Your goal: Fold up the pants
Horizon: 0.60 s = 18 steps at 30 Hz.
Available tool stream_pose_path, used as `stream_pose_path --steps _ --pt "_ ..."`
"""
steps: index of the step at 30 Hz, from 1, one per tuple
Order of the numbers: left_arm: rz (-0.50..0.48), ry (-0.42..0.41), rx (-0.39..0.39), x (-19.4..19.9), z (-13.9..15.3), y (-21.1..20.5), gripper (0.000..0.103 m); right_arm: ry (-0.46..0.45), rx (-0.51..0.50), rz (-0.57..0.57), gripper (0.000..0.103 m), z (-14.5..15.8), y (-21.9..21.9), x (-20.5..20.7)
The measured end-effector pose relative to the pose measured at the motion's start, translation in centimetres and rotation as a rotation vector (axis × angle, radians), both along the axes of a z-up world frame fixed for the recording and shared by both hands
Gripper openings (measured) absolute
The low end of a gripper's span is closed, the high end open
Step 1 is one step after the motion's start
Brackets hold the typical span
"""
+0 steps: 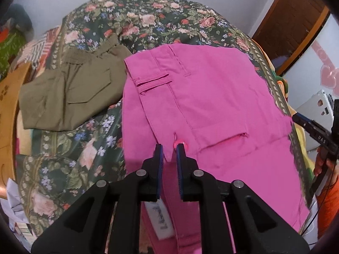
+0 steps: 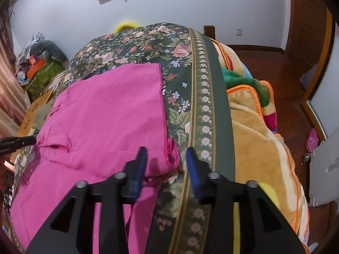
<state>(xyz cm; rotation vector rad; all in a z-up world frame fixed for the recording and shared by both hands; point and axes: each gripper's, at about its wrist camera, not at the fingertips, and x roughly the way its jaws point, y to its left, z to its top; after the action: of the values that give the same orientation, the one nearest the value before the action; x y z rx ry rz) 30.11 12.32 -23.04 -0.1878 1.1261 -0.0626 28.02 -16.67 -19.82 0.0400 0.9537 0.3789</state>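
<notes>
Underneath, pink pants (image 2: pixel 106 114) lie on a floral bedspread (image 2: pixel 180 48), wooden floor (image 2: pixel 264 57) beyond

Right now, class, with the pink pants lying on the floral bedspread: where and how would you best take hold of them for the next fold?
Grip the pink pants at the frayed hem corner, coming from the near right edge. That corner curls up off the bedspread, so a pad can probably slip beneath. The right tool is open around it.
</notes>
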Motion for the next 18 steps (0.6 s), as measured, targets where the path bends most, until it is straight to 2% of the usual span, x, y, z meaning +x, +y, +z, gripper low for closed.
stream_pose_path --steps 6,11,13,18 --pt "0.017 0.042 -0.075 2.1 -1.8 0.5 0.013 0.058 -0.008 0.015 0.037 -2.6 1.2 1.1" --pt "0.032 0.059 -0.113 2.7 -1.8 1.0 0.026 0.063 0.028 0.021 0.038 -3.6 1.2 0.9" --pt "0.064 0.061 -0.095 2.7 -1.9 1.5 0.042 0.071 0.039 0.026 0.038 -3.6 1.0 0.8" --pt "0.081 0.06 -0.169 2.5 -2.7 2.0 0.043 0.072 0.047 0.041 0.03 -3.6 0.9 0.5"
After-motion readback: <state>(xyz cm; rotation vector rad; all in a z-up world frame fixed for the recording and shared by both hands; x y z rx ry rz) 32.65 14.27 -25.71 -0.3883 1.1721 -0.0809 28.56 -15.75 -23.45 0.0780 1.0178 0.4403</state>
